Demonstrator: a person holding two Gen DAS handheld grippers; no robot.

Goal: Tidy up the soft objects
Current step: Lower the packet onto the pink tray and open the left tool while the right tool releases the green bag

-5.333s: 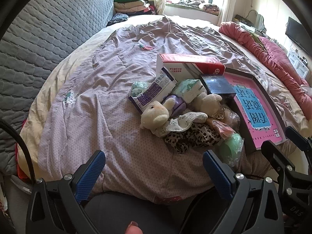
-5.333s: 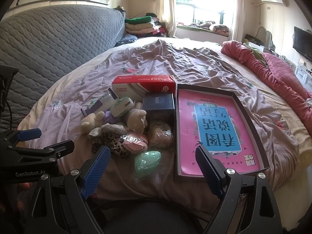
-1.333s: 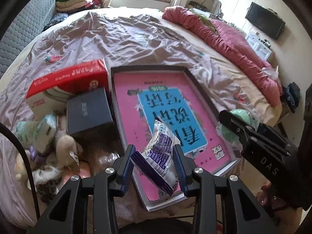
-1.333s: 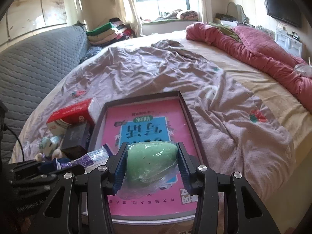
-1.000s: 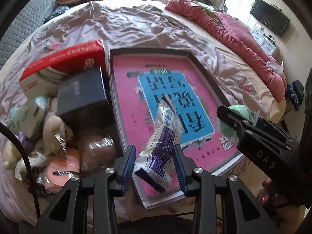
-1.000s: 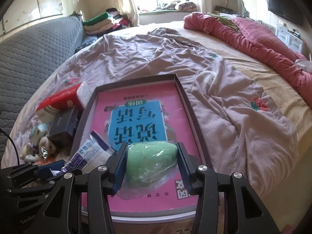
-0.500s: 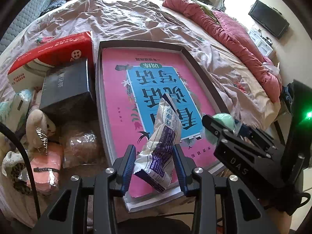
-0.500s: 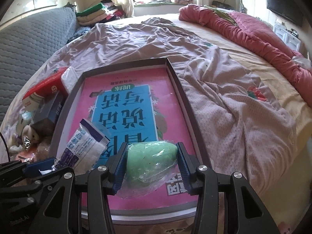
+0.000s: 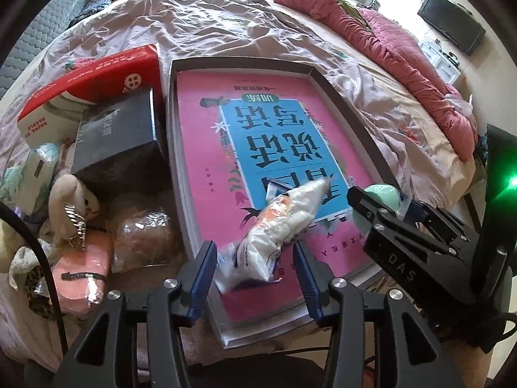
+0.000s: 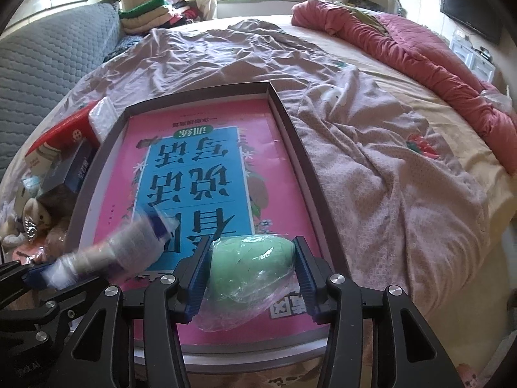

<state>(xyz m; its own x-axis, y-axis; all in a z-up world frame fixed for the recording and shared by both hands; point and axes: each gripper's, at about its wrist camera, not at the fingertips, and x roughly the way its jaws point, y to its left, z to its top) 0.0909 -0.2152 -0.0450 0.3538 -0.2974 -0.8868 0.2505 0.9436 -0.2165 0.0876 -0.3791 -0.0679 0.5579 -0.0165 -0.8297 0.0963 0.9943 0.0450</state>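
Two soft packets are hanging over the near end of the shallow tray point(image 9: 342, 103), one at each gripper; the tray, with its pink printed sheet point(image 10: 200, 174), is lying lengthwise straight ahead of both cameras on the bed point(image 10: 371, 148), so the drop each packet needs is simply downward. The left gripper point(image 9: 253, 260) is standing wide apart, its blue pads point(image 9: 203, 266) no longer pressing; the white tissue packet point(image 9: 278, 226) is lying blurred between them, long axis slanting up and to the right, seemingly falling free onto the tray's near-left part; whether it is touching the sheet yet I cannot tell. The right gripper point(image 10: 250, 271) is sitting closed on the green bagged lump point(image 10: 250, 265), both pads pressing its sides and the loose plastic sagging below; it is hovering just above the tray's near-right part, beside the left gripper. By my judgement the right hand is the nearer to a finished placement and needs only to part its fingers. The pile of unsorted things is lying left of the tray: a cream plush toy point(image 9: 76, 199), a pink wrapped bundle point(image 9: 80, 271), a brown wrapped bundle point(image 9: 145, 239), a dark box point(image 9: 116, 142) and a red carton point(image 9: 90, 80); that pile is lying nearer the left gripper.
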